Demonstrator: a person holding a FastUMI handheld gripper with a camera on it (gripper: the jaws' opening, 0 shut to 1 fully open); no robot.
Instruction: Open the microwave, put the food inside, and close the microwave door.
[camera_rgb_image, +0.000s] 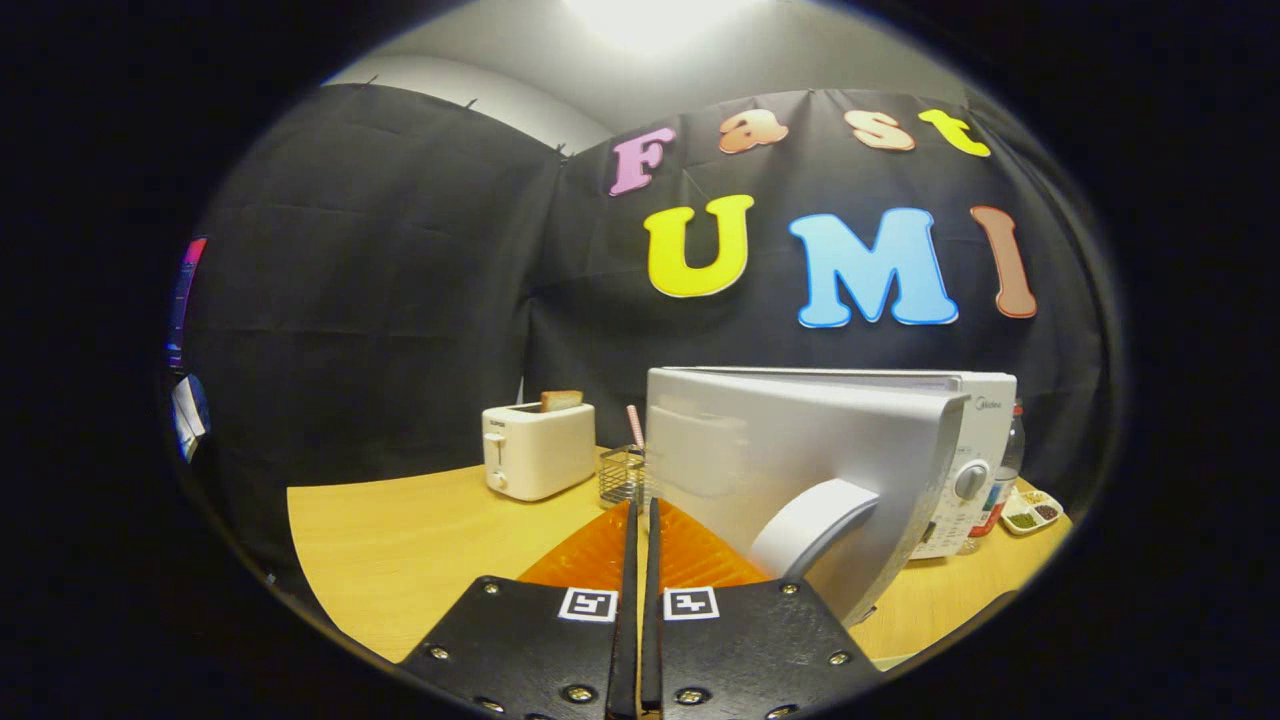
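Observation:
The white microwave (985, 405) stands on the wooden table (400, 540), just beyond my fingers and to their right. Its silver door (780, 440) is swung out toward me, hiding the inside. The curved pale handle (810, 525) on the door sits close to my right finger, slightly ahead of it. The control panel with a round dial (970, 480) shows past the door's edge. My gripper (640, 508) is shut with the two fingers pressed together and nothing between them, its tips just left of the door.
A white toaster (537, 450) with a slice of toast (560, 400) stands at the back left. A small wire basket (622, 474) holding a striped straw sits beside the door. A bottle (1003, 480) and a small sectioned dish (1032, 512) lie right of the microwave.

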